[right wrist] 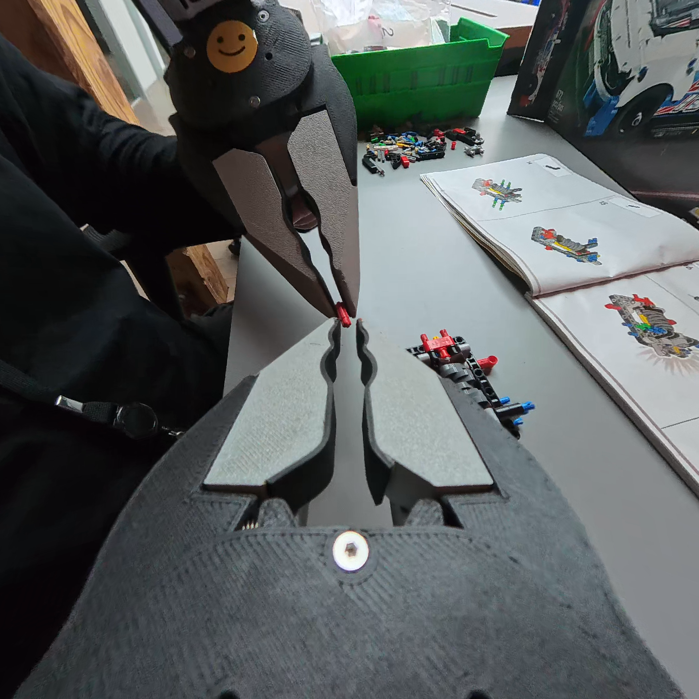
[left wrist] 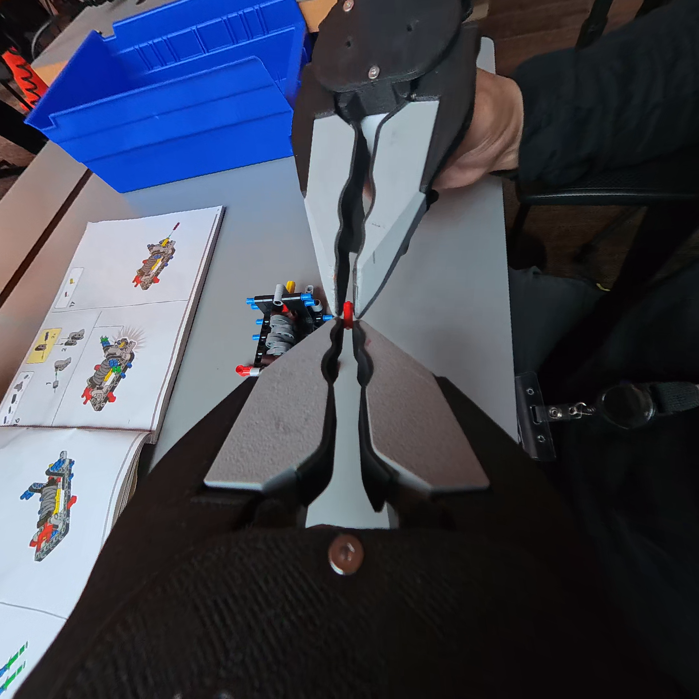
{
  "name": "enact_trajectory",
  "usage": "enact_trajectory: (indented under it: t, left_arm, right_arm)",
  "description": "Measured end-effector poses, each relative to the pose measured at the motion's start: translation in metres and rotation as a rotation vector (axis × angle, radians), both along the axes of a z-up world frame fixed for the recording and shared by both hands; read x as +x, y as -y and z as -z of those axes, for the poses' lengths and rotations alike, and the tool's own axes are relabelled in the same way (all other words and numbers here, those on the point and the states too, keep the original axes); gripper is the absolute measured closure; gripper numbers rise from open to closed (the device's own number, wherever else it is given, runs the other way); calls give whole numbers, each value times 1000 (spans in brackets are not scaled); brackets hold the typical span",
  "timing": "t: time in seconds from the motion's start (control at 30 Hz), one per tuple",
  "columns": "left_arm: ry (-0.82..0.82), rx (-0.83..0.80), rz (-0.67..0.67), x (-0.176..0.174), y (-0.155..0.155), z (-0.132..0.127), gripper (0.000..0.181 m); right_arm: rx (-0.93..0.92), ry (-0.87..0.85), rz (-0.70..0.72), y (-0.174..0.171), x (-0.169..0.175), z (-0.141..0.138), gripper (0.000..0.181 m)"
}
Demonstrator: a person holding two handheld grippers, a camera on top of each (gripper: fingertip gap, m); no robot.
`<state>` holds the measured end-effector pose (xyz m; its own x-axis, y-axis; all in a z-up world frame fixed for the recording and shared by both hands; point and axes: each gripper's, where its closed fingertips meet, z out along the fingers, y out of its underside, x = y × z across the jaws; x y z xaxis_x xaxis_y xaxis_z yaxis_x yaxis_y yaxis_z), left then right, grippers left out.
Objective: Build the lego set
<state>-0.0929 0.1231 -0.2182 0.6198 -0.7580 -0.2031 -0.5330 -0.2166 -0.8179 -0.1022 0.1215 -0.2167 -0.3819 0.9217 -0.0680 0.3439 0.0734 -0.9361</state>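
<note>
A small red lego piece [left wrist: 347,314] hangs in the air between the two grippers, which meet tip to tip above the grey table [left wrist: 435,302]. My left gripper [left wrist: 346,324] is shut on this red piece; the right wrist view shows it pinched between the left gripper's tips [right wrist: 345,311]. My right gripper [right wrist: 348,322] has its tips a narrow gap apart, right at the red piece [right wrist: 343,316], which lies by its left fingertip. The half-built black and grey lego assembly [left wrist: 280,329] lies on the table just beyond; it also shows in the right wrist view [right wrist: 469,374].
An open instruction booklet [left wrist: 113,321] [right wrist: 567,227] lies beside the assembly. A blue bin [left wrist: 170,113] stands behind it. A green bin [right wrist: 416,75], a pile of loose pieces [right wrist: 416,145] and the set's box [right wrist: 624,68] are at the far end. A person's hand [left wrist: 488,132] holds the right gripper. Only a small space, under 4 cm, lies between the two pairs of fingers.
</note>
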Motion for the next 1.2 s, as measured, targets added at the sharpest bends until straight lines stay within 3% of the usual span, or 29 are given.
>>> enact_trajectory:
  t: [0.4, 0.53, 0.83, 1.03, 1.2]
  left_arm:
    - [29, -39, 72, 6, 8, 5, 179]
    - [32, -29, 61, -1, 6, 9, 179]
    - [88, -46, -16, -58, 3, 39, 179]
    - [135, 26, -50, -81, -2, 36, 180]
    - [183, 45, -68, -84, -6, 33, 180]
  right_arm:
    - [51, -4, -74, 9, 6, 3, 179]
    - [35, -4, -72, 7, 7, 3, 171]
    - [86, -1, 117, -55, 23, 16, 167]
    - [228, 53, 255, -96, 27, 42, 166]
    - [230, 53, 316, -110, 23, 44, 161]
